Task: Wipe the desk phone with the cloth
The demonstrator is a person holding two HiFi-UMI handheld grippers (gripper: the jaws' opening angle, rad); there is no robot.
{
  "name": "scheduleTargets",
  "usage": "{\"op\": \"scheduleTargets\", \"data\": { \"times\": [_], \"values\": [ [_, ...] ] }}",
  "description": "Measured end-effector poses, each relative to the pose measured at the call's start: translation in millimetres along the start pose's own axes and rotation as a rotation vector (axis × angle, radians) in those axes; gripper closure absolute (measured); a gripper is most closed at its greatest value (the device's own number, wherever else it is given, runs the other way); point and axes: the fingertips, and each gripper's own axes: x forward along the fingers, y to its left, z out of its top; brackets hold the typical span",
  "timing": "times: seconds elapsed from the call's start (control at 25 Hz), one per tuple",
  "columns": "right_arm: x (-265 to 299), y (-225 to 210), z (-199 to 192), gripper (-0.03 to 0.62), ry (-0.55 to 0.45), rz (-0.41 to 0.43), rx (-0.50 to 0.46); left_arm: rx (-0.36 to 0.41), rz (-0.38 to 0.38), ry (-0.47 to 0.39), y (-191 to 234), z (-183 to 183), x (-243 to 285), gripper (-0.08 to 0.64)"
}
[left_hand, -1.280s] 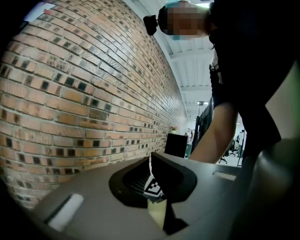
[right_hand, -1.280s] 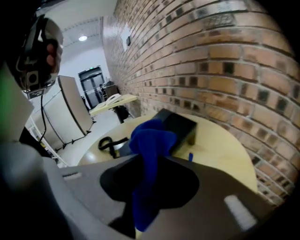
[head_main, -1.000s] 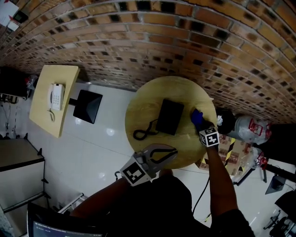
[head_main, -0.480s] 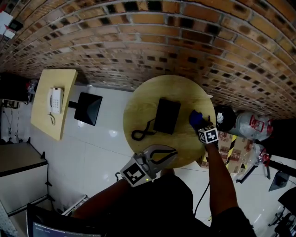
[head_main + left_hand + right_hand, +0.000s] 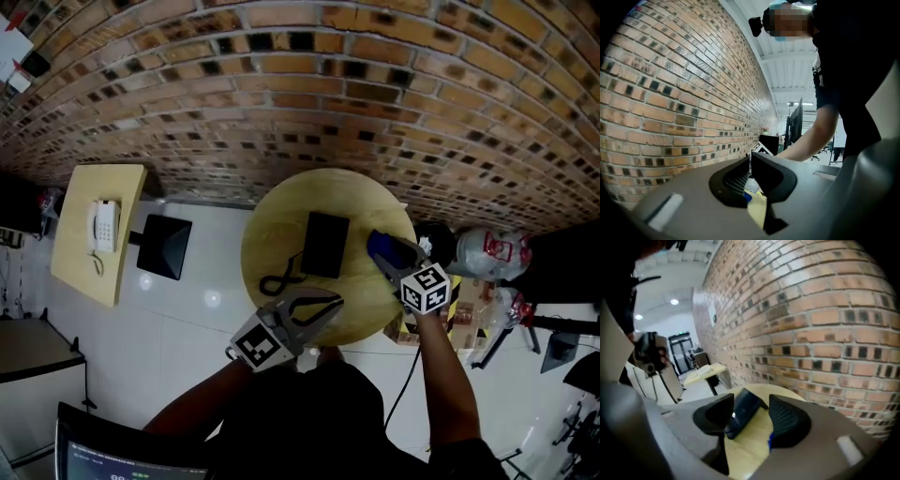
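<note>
A black desk phone lies in the middle of the round wooden table, its coiled cord trailing to the front left. A blue cloth rests on the table's right side. My right gripper is right at the cloth, and its jaws are opening. In the right gripper view the phone shows ahead between the parted jaws of the right gripper, with an edge of the cloth beside the right finger, not pinched. My left gripper hovers at the table's near edge, shut and empty.
A brick wall runs behind the table. To the left stand a small yellow side table with a white phone and a black seat. Bags and boxes crowd the floor at the right.
The right gripper's jaws have spread apart at the blue cloth and its marker cube has drawn back a little toward me. The left gripper has stayed at the near edge.
</note>
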Motion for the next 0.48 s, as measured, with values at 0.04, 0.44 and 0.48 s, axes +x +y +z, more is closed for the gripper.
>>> {"op": "scheduleTargets", "data": {
  "times": [0.04,0.44,0.48],
  "values": [
    [-9.6,24.3,18.0,0.367,-0.052,0.046,-0.011,0.002,-0.003,-0.005,-0.6,4.0,-4.7,0.543],
    [-92.5,208.9,97.2,0.542,-0.366,0.105,-0.104,0.049,-0.038,-0.068,-24.9,33.4,-58.0,0.543],
    [-96.6,220.0,98.3,0.592,-0.380,0.103,-0.104,0.056,-0.044,-0.073,-29.1,34.6,-62.9,0.543]
  ]
}}
